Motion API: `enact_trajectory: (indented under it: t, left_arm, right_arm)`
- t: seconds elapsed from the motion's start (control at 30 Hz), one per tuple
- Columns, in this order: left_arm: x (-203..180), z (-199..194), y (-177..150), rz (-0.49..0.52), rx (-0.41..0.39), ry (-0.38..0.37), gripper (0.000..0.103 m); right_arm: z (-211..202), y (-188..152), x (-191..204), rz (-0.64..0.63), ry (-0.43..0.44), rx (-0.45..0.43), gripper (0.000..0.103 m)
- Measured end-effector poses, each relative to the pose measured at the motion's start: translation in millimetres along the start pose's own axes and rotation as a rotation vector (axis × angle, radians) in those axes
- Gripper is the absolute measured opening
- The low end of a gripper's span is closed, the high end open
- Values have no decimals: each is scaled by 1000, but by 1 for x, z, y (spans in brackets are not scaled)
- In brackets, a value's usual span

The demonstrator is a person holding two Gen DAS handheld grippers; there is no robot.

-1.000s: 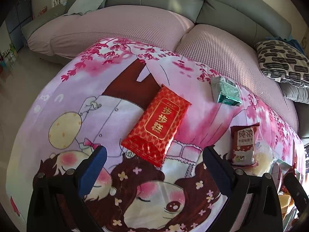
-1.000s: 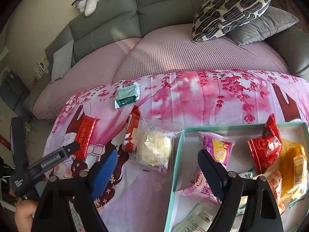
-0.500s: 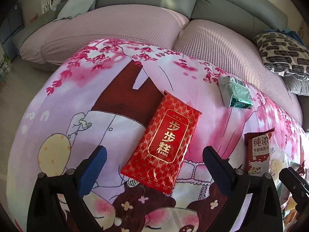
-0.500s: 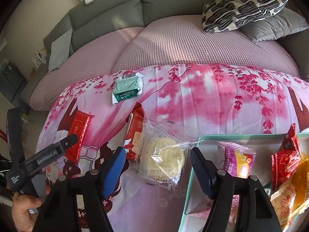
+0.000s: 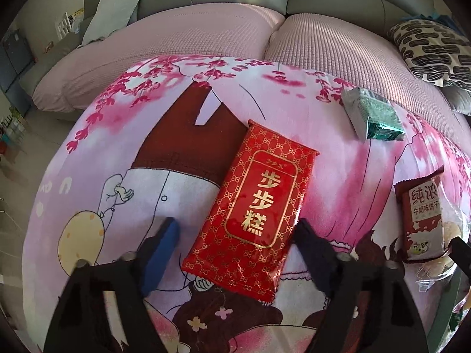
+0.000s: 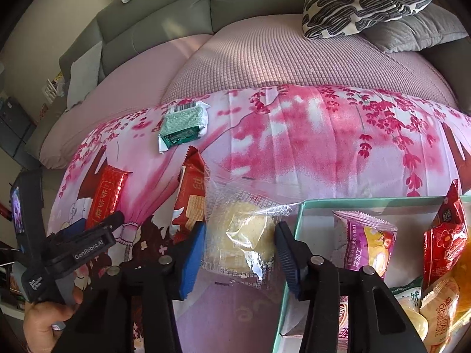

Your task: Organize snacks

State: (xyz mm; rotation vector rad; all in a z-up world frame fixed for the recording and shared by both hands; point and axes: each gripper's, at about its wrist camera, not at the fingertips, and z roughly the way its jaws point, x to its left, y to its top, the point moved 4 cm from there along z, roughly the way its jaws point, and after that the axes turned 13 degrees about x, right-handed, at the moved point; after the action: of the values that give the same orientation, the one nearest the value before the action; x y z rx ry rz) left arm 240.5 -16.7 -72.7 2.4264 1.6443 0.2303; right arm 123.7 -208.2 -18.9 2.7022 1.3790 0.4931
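A red packet with gold characters (image 5: 253,206) lies flat on the pink cartoon cloth (image 5: 117,153). My left gripper (image 5: 235,223) straddles its near half, jaws closing. The right finger is at the packet's edge and the blue pad (image 5: 164,244) stands a little off it. A clear-wrapped yellow cake (image 6: 244,235) lies between the fingers of my right gripper (image 6: 240,226), whose jaws are also closing. Its pads stand at the wrapper's edges, and the wrapper is not squeezed. The teal-rimmed box (image 6: 297,220), right beside the cake, holds several wrapped snacks.
A green packet (image 5: 374,117) lies near the cloth's far edge, and a brown biscuit packet (image 5: 424,220) partly under the cake wrapper. A hand (image 6: 50,317) holds the left gripper (image 6: 98,222). Behind are the grey sofa with pink cushions and a patterned pillow (image 6: 362,0).
Both grippers came down closer to the cloth. The left jaws narrowed around the red packet. The right gripper moved left from the box's edge to the cake and its jaws narrowed.
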Motion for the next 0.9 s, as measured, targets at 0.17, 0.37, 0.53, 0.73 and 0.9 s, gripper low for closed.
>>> enact_trajectory:
  t: [0.17,0.37,0.53,0.73,0.9]
  left_arm:
    - [-3,-3,-2,28,-8,-5,55]
    - [-1,-9,-7,-15,-5,-61,48]
    - [-4,-15,-15,-28,8,-119,47]
    - [-6,-28,-26,-50,12,-151,46]
    - [-3,-45,-36,-67,-8,-171,46]
  right_arm:
    - [-2,-2,0,-2,2,3,48]
    - [-7,-6,-1,5,19,0,45]
    - [-11,-11,-1,3,29,0,41]
    - [-15,-19,1,3,51,7,39]
    - [-20,-32,1,6,81,12,38]
